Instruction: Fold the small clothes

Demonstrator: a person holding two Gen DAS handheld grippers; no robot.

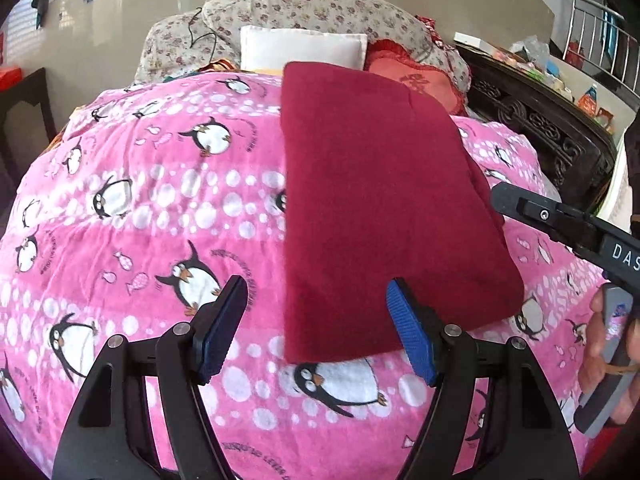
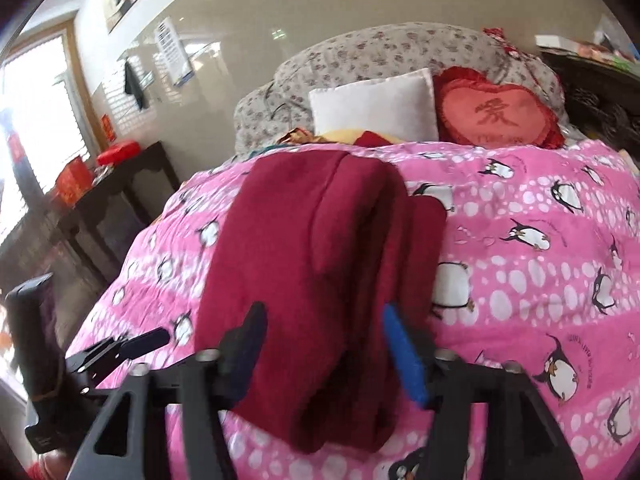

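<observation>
A dark red garment (image 1: 384, 208) lies folded into a long strip on the pink penguin blanket (image 1: 160, 208). My left gripper (image 1: 316, 292) hovers open over the strip's near left corner and holds nothing. One finger of my right gripper (image 1: 516, 202) reaches in at the strip's right edge. In the right wrist view the red garment (image 2: 312, 248) shows stacked layers, and its near end lies between the wide jaws of my right gripper (image 2: 323, 320), whose pads do not press on it. The left gripper's finger (image 2: 144, 340) shows low at the left.
At the head of the bed sit a white pillow (image 1: 304, 50), a red heart cushion (image 2: 498, 114) and floral bedding (image 1: 320, 6). Dark carved wooden furniture (image 1: 540, 120) runs along the right side. A dark table (image 2: 116, 192) with red boxes stands left.
</observation>
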